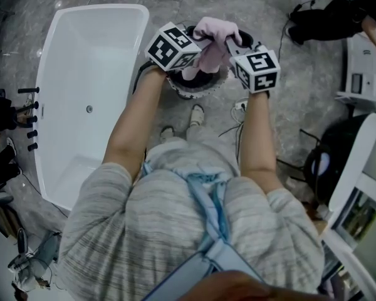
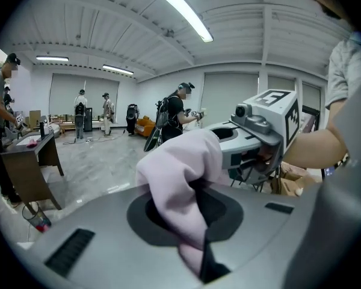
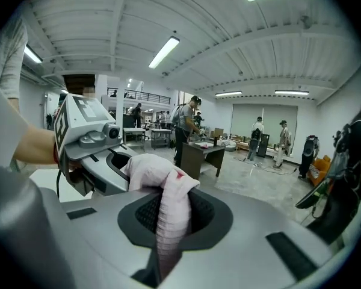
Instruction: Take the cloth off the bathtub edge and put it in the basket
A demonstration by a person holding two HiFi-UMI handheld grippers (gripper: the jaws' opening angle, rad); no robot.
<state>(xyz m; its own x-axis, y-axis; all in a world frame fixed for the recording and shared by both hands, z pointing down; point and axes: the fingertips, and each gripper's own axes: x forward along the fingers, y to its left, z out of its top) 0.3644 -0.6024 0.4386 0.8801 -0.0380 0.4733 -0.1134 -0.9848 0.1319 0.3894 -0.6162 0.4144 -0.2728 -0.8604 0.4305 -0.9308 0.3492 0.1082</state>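
A pale pink cloth (image 1: 212, 42) hangs bunched between my two grippers, right above a round dark basket (image 1: 189, 90) on the floor. My left gripper (image 1: 199, 41) is shut on the cloth's left side; in the left gripper view the cloth (image 2: 182, 179) fills the jaws. My right gripper (image 1: 230, 44) is shut on its right side, and the cloth (image 3: 168, 212) droops from the jaws there. The white bathtub (image 1: 91, 93) lies to the left, its edge bare.
Black taps (image 1: 30, 118) stand at the tub's left rim. A person's shoes (image 1: 196, 115) are just before the basket, with cables (image 1: 238, 115) on the grey marble floor. White furniture (image 1: 363, 68) stands at the right. Several people stand in the hall beyond.
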